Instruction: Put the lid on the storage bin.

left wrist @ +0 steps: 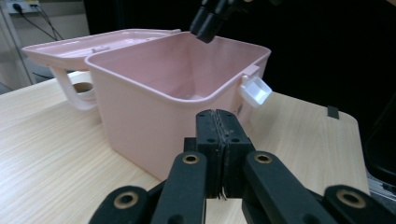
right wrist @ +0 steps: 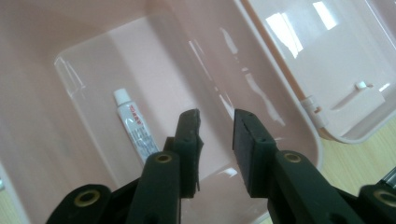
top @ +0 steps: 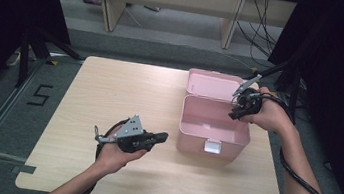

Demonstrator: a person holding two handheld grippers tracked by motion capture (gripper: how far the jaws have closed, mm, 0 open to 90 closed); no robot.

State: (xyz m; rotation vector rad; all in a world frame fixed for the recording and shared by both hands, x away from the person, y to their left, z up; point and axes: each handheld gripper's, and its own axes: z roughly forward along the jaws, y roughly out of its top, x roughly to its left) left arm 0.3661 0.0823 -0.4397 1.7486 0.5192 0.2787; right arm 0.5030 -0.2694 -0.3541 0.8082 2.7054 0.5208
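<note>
From above, the right gripper (top: 243, 100) hangs over the open pink box (top: 212, 127); the left gripper (left wrist: 219, 140), jaws pressed together and empty, faces the box just ahead; the right gripper's parted, empty jaws look down on a small tube (right wrist: 135, 129) lying below-left inside.

My right gripper (right wrist: 215, 135) hangs over the open pink plastic box (top: 196, 130), jaws apart; the way down inside is free except for a small white tube (right wrist: 135, 130) lying on the floor. The flipped-back pink lid (top: 209, 84) blocks the far side. Left and near, the pale wooden table (top: 110, 89) lies bare around my left gripper (top: 159, 137).
</note>
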